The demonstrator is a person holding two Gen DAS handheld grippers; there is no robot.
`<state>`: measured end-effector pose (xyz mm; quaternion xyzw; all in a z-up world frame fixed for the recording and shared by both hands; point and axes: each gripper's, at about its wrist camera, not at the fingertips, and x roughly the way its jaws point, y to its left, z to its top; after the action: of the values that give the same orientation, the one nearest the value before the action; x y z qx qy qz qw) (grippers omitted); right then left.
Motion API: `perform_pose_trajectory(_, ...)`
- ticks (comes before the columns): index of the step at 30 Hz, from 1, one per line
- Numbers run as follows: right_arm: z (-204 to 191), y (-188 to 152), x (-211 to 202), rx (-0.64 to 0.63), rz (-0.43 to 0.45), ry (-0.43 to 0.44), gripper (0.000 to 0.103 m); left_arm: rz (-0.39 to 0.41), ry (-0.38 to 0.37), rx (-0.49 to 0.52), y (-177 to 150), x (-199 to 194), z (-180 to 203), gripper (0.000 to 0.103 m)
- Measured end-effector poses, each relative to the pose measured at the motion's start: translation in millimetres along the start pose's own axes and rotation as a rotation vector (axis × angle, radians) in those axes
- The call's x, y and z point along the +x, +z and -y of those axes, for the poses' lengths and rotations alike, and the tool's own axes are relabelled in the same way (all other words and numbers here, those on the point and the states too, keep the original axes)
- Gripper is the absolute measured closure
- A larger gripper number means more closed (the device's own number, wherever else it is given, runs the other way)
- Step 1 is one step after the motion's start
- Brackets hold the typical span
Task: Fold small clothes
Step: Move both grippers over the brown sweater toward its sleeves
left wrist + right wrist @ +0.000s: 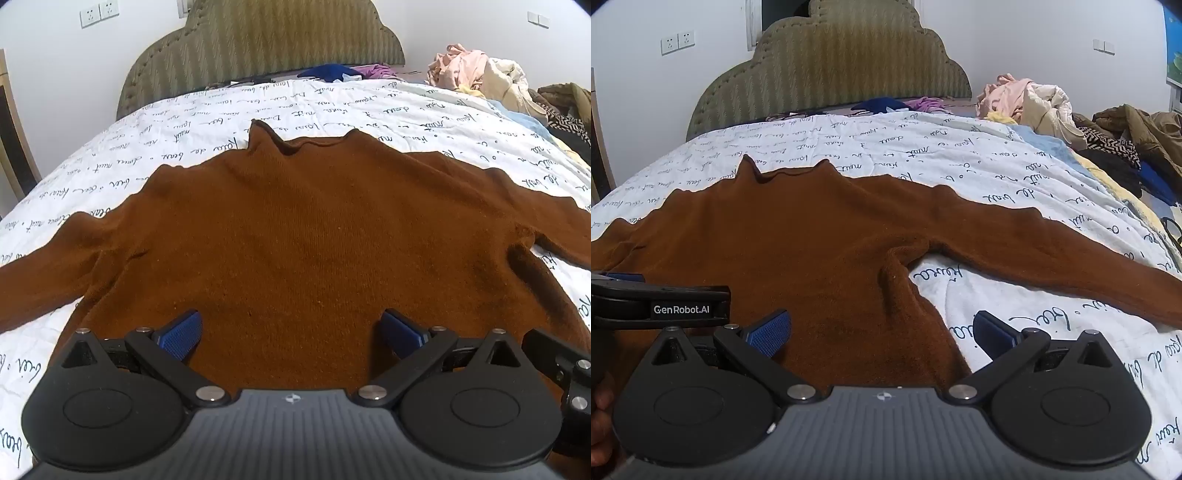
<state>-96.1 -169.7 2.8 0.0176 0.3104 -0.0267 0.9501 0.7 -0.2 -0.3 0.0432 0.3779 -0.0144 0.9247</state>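
**Status: Garment Spread, No Fold Made**

Left wrist view: The brown sweater [295, 229] lies flat on the bed quilt [129, 147], collar toward the headboard [266, 48], sleeves outstretched. The left gripper [291, 332] hangs over the hem, jaws wide, nothing between them.

Right wrist view: The right gripper [882, 332] straddles the sweater's side edge below the armpit, jaws wide, empty. All folds appear outstanding.
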Motion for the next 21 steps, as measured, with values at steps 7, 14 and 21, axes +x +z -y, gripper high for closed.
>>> perform_pose_trajectory(7, 1.0, -0.1, 0.6, -0.003, -0.001, -0.005, 0.0, 0.009, -0.002, 0.007, 3.4, -1.7, 1.0, 0.0)
perform_pose_trajectory(14, 3.6, -2.0, -0.4, 0.015, 0.0, 0.0, 0.0, 0.026, 0.008, 0.024, -1.9, -2.1, 2.1, 0.0)
perform_pose_trajectory(21, 7.5, -0.5, 1.2, 0.034, 0.005, 0.018, 0.0, 0.03, -0.003, 0.026, -1.5, -0.8, 2.3, 0.0)
